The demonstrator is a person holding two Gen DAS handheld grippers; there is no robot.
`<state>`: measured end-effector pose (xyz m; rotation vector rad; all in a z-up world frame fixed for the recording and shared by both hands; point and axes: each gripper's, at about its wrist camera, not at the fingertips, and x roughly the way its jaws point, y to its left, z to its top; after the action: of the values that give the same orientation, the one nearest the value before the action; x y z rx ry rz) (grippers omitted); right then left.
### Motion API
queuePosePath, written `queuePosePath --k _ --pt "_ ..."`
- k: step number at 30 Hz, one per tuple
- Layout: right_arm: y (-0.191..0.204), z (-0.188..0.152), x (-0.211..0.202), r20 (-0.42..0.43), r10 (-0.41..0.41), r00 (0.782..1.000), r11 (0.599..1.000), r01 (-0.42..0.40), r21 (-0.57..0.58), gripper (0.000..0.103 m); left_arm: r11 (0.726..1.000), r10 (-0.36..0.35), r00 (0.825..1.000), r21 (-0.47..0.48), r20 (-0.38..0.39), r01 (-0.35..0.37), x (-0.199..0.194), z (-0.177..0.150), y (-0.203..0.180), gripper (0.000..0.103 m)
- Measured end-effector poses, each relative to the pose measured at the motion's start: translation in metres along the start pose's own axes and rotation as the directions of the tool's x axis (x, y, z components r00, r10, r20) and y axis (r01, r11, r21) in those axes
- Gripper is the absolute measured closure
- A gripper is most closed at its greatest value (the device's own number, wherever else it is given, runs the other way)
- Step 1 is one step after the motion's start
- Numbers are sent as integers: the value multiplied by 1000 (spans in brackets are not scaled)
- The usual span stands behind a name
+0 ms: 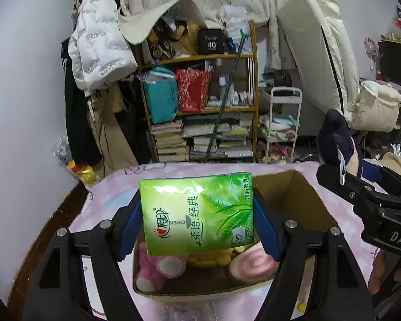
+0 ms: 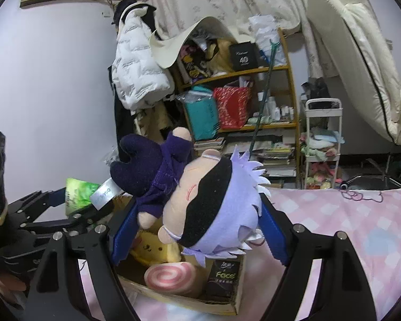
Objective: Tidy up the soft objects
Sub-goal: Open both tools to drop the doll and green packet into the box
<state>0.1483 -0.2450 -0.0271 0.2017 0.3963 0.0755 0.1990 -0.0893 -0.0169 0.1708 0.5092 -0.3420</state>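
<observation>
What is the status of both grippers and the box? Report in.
Left gripper shut on tissue pack, above box. Right gripper shut on doll. Box already holds plush toys; nothing blocking.

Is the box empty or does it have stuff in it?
Not empty. The box holds a pink plush, a swirl roll and a yellow toy.

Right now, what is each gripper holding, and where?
Left gripper clamps the green tissue pack by its two side edges. Right gripper clamps the plush doll across its head.
</observation>
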Motion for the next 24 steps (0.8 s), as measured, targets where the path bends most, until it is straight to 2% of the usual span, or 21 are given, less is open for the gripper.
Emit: queuePosePath --k 8,19,21,24 --pt "4 -11 16 -88 54 995 999 -53 14 16 1000 -23 998 4 -62 23 12 -8 -2 29" --pt "2 -20 28 -158 66 985 997 -61 38 15 999 -20 995 -40 -94 16 17 -12 9 27" --pt "0 -21 29 -171 65 983 997 -57 46 14 998 -25 995 -61 -99 19 15 -11 13 20" --pt "-3 -24 31 -189 70 979 996 -58 71 12 997 1 998 -73 -58 -5 5 -8 17 12"
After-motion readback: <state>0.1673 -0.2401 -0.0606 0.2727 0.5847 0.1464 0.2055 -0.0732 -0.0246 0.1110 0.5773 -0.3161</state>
